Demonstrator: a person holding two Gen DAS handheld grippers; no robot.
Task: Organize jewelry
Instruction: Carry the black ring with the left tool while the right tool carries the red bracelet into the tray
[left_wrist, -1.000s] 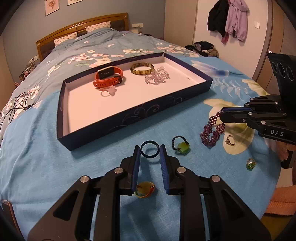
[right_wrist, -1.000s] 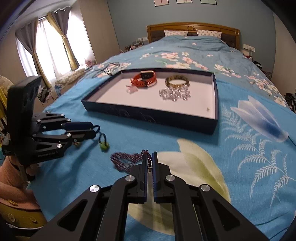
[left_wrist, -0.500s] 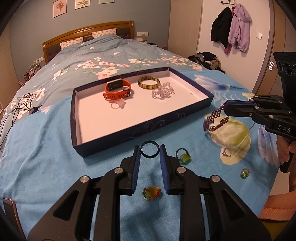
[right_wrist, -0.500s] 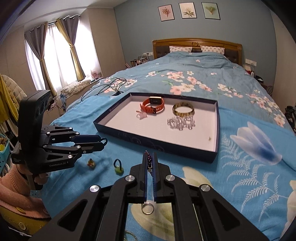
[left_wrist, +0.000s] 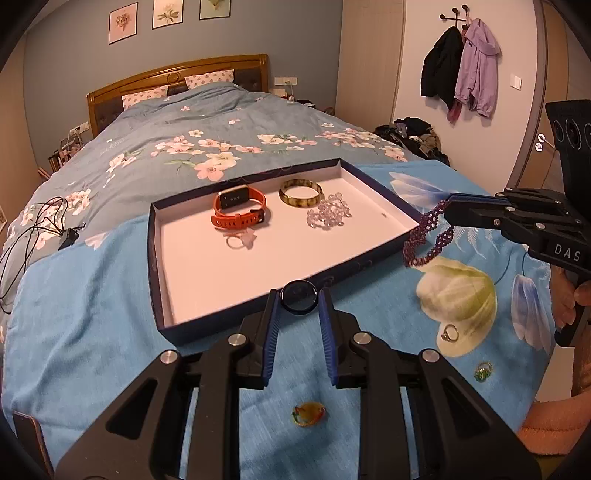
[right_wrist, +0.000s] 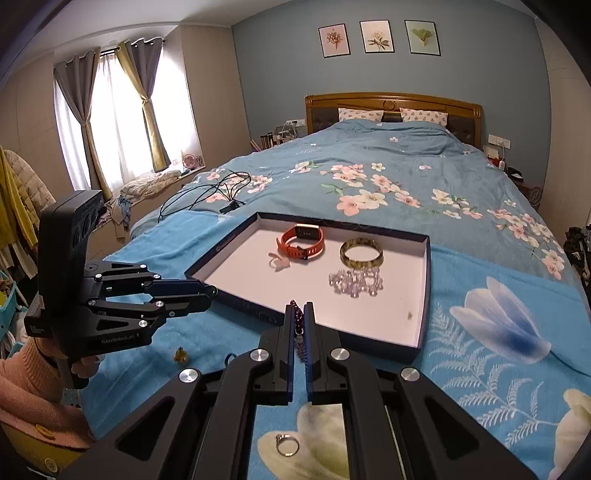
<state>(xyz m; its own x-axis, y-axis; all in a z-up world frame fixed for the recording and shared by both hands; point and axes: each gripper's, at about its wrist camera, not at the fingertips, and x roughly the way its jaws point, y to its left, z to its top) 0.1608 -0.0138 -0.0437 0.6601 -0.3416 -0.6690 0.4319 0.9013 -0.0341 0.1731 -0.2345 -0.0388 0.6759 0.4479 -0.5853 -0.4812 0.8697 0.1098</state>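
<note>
A dark blue tray (left_wrist: 258, 310) with a white floor lies on the bed and holds an orange watch (left_wrist: 239, 210), an amber bangle (left_wrist: 300, 192), a clear bead bracelet (left_wrist: 328, 214) and a pale pink ring (left_wrist: 242, 240). My left gripper (left_wrist: 298, 299) is shut on a dark ring (left_wrist: 298, 296), held above the tray's near wall. My right gripper (right_wrist: 299, 314) is shut on a purple beaded bracelet (left_wrist: 428, 236), which hangs beside the tray's right corner. The tray also shows in the right wrist view (right_wrist: 424, 280).
Loose on the blue bedspread are a silver ring (left_wrist: 448, 333), a green ring (left_wrist: 483, 370) and a yellow-orange ring (left_wrist: 308, 413). Black cables (left_wrist: 33, 229) lie at the left. A yellow piece (right_wrist: 181, 355) lies under the left gripper (right_wrist: 212, 293).
Both grippers rose off the bedspread and moved toward the tray, the left carrying the dark ring and the right lifting the purple bracelet clear of the bed.
</note>
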